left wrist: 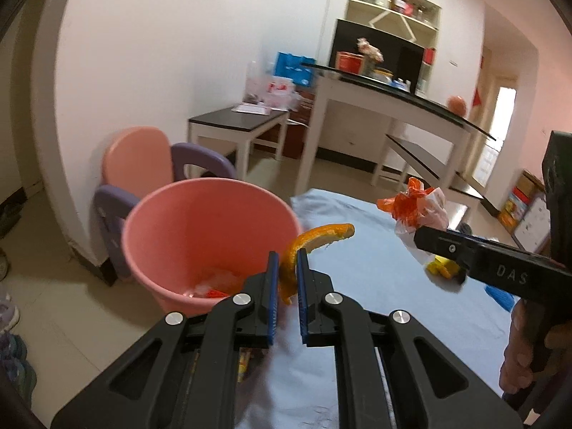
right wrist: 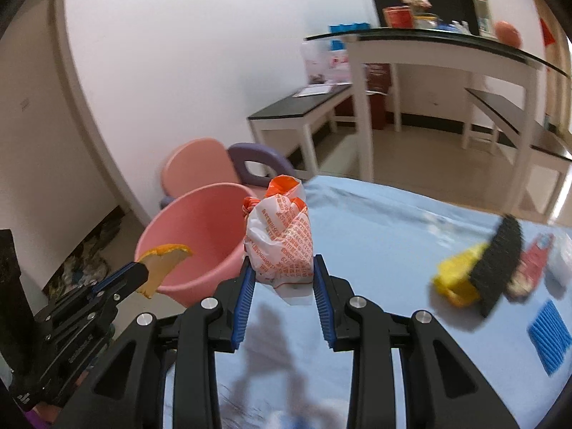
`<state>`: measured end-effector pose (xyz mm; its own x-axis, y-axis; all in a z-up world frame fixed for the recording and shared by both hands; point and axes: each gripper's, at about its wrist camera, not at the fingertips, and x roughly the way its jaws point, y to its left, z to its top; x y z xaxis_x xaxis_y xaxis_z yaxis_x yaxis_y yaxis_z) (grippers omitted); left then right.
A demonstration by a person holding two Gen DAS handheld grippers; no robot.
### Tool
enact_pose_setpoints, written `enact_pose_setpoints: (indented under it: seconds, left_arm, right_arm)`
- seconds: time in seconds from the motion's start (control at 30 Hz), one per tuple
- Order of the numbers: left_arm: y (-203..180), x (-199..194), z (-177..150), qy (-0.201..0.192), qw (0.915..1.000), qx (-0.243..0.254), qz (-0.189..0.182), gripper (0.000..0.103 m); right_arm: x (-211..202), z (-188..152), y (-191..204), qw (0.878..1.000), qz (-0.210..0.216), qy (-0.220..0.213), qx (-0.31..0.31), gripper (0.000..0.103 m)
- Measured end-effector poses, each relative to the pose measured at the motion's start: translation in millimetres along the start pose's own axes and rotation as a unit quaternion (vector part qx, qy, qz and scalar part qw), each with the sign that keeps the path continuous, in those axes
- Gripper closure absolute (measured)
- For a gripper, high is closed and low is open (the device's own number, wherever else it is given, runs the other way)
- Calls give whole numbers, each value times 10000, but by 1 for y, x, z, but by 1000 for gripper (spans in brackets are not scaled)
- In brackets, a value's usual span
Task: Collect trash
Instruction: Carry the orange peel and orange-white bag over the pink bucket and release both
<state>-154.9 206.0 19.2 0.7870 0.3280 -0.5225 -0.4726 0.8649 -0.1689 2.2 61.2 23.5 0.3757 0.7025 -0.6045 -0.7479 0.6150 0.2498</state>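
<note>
Pinching a curved strip of orange peel (left wrist: 310,241), the left gripper (left wrist: 285,279) has its jaws clamped tight on it beside the rim of the pink bucket (left wrist: 200,228), which already seems to have some scraps at the bottom. The right gripper (right wrist: 284,286) squeezes a knotted white-and-orange plastic bag (right wrist: 280,239) above the blue tablecloth (right wrist: 375,250), near the bucket. A yellow scrap (right wrist: 455,279), a black scouring pad (right wrist: 500,264) and a blue pad (right wrist: 550,336) lie farther right, blurred.
</note>
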Motion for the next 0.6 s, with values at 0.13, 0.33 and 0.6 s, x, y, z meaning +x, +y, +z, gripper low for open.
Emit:
enact_pose_setpoints:
  seconds: [0.13,0.33,0.6]
  left_arm:
    - [19,3,5,-26,9997,-127,194,94]
    - [45,14,5,73,9985,-334,436,94]
    - [66,28,4,214,9966,-575,554,94]
  right_arm:
    - [18,7,22,9997,176,52,-128,71]
    - [45,11,43,9989,358,221,-217,71]
    - [76,15,59,9975,483,461,-211,71]
